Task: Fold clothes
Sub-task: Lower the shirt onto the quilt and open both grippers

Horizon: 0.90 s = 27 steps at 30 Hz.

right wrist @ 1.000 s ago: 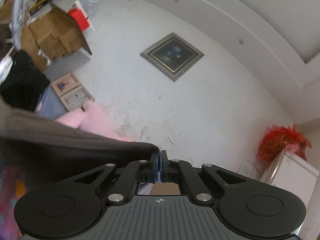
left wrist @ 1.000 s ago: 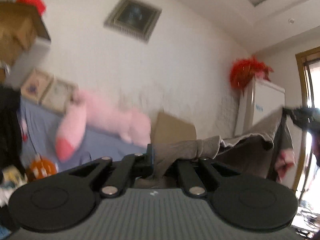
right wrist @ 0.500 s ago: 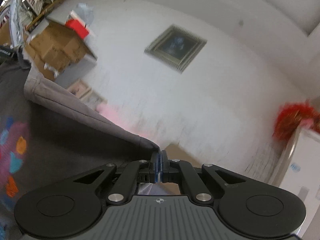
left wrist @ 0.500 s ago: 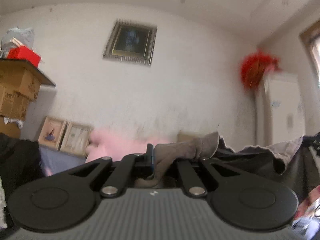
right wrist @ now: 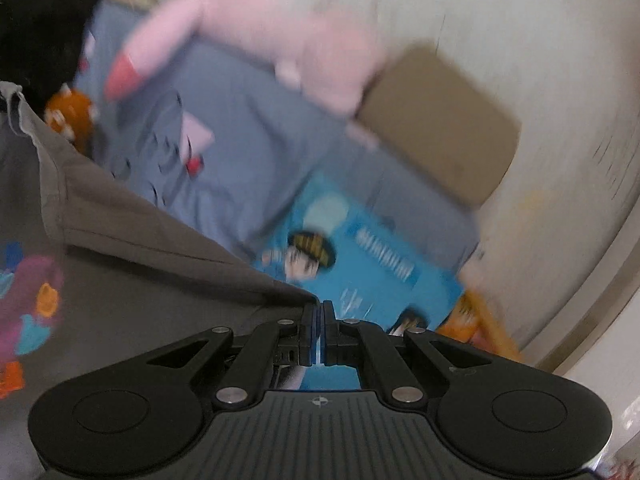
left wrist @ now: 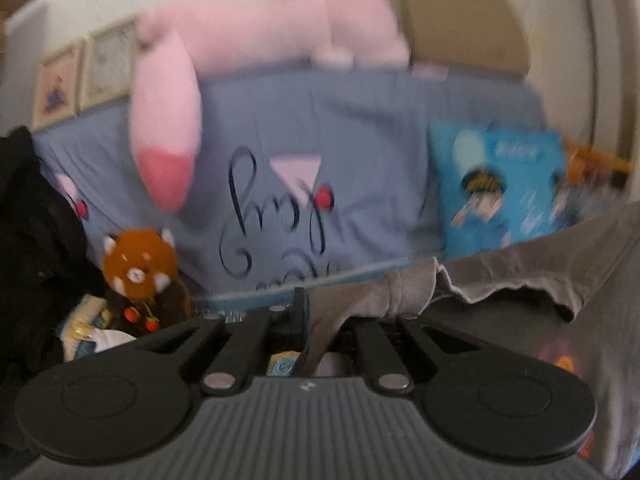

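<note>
A grey garment (left wrist: pixel 520 276) with a colourful print hangs stretched between both grippers, above a bed with a blue sheet (left wrist: pixel 360 128). My left gripper (left wrist: pixel 310 308) is shut on a bunched corner of the garment, and the cloth runs off to the right. In the right wrist view the same grey garment (right wrist: pixel 140 248) fills the left side, its purple and orange print (right wrist: pixel 32 296) showing. My right gripper (right wrist: pixel 318 312) is shut on the garment's other corner, with the hem pulled taut up to the left. Both views are blurred by motion.
On the blue sheet (right wrist: pixel 248 128) lie a long pink plush toy (left wrist: pixel 240 40), a bright blue printed bag (left wrist: pixel 504 184) and a brown cushion (right wrist: pixel 436 124). A red-panda plush (left wrist: pixel 138 268) and dark clothes (left wrist: pixel 28 240) sit at the left. White wall behind.
Both grippers swung down from facing the wall and ceiling to facing the bed, carrying the grey garment with them. Their grip on it is unchanged.
</note>
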{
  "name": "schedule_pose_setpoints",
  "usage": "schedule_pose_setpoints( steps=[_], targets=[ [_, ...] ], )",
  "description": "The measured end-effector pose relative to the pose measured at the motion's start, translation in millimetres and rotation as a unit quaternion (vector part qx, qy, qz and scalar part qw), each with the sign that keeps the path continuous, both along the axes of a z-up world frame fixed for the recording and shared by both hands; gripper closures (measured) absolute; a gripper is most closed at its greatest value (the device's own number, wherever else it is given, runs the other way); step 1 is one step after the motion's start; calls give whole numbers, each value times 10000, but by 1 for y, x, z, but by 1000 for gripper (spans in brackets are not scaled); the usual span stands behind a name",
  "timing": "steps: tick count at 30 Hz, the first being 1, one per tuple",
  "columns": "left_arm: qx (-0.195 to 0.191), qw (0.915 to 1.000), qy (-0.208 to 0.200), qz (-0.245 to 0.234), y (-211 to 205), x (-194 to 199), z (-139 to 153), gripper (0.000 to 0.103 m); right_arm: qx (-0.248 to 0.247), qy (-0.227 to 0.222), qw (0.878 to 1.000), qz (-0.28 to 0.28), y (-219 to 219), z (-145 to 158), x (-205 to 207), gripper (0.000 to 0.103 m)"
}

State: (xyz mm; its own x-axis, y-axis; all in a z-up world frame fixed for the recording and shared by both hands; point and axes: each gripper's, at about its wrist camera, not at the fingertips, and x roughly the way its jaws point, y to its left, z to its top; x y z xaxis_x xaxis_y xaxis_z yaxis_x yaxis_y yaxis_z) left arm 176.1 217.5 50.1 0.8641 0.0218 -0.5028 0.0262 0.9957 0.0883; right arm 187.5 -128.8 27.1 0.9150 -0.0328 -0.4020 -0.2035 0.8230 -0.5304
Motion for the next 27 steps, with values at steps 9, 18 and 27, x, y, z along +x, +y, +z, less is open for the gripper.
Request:
schedule_pose_setpoints(
  steps=[9, 18, 27],
  targets=[
    [620, 9901, 1220, 314, -6, 180, -120, 100, 352, 833, 9909, -1000, -18, -85, 150, 103],
    [884, 9794, 1778, 358, 6, 240, -174, 90, 455, 1051, 9924, 454, 11, -154, 119, 102],
    [1859, 9717, 1426, 298, 17, 220, -148, 3, -1620, -390, 9410, 2947, 91, -197, 42, 68]
  ],
)
